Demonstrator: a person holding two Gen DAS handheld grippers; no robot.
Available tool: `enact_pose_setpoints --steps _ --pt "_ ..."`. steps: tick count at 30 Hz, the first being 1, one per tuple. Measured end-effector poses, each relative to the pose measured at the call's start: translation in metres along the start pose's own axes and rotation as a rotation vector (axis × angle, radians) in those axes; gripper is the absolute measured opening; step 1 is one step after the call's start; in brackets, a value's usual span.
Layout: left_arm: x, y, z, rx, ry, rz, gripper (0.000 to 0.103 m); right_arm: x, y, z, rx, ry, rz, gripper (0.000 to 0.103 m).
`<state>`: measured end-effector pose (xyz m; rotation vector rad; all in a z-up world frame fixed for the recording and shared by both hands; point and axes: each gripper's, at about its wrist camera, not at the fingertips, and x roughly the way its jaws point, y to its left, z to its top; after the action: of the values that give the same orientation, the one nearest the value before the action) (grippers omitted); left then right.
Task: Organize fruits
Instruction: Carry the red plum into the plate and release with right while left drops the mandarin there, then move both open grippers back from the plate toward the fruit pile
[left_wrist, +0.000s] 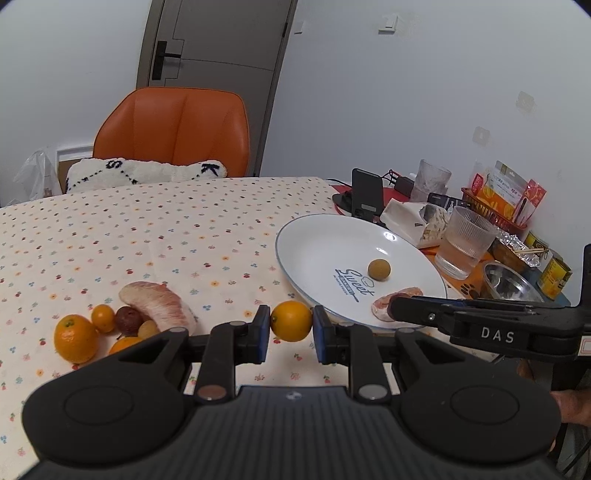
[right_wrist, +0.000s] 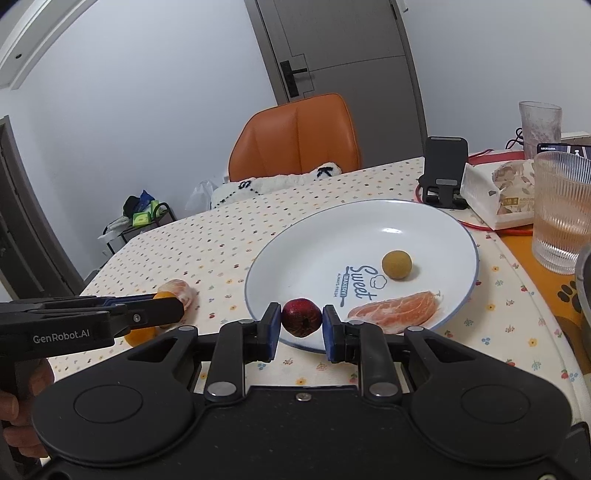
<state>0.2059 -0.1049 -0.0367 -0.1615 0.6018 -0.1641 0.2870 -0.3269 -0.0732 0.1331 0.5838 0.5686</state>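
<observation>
Two fruits lie on the plate (right_wrist: 458, 236), each gripper (left_wrist: 291, 325) (right_wrist: 301, 321) clamps another fruit, and several wait on the tablecloth (left_wrist: 147, 229)

Right gripper (right_wrist: 301, 320): jaws closed on a dark red fruit (right_wrist: 301, 317), held at the near rim of the white plate (right_wrist: 295, 243). On the plate: a round tan fruit (right_wrist: 396, 264) and a pink pomelo segment (right_wrist: 395, 311), well apart. Left gripper (right_wrist: 162, 314) enters from the left over the dotted tabletop (right_wrist: 207, 240), against an orange fruit (right_wrist: 164, 295); its grip cannot be confirmed. Another pomelo segment (right_wrist: 183, 291) lies just beyond.
</observation>
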Motion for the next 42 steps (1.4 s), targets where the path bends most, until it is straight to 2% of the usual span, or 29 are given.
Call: enact_pose_setpoints --steps 4,6,13,33,39,41,42 --pt "0.006 -0.004 0.001 0.008 0.007 0.0 0.023 0.006 -0.003 0.0 0.008 0.006 0.007 0.023" --pt "0.009 -0.008 0.001 0.015 0.011 0.001 0.023 0.008 -0.004 -0.001 0.011 0.01 0.013 0.028" --pt "0.019 -0.018 0.004 0.035 0.017 -0.001 0.023 -0.003 -0.012 -0.005 0.031 -0.008 0.024 0.029" --pt "0.047 -0.062 0.018 0.086 0.025 -0.06 0.024 -0.04 -0.045 -0.009 0.096 -0.074 -0.04 0.029" --pt "0.042 -0.058 0.016 0.083 0.049 -0.044 0.028 -0.038 -0.041 -0.01 0.099 -0.067 -0.028 0.031" --pt "0.038 -0.053 0.015 0.078 0.053 -0.028 0.034 -0.038 -0.038 -0.01 0.095 -0.069 -0.025 0.035" --pt "0.036 -0.052 0.015 0.076 0.054 -0.016 0.041 -0.038 -0.037 -0.01 0.094 -0.07 -0.025 0.036"
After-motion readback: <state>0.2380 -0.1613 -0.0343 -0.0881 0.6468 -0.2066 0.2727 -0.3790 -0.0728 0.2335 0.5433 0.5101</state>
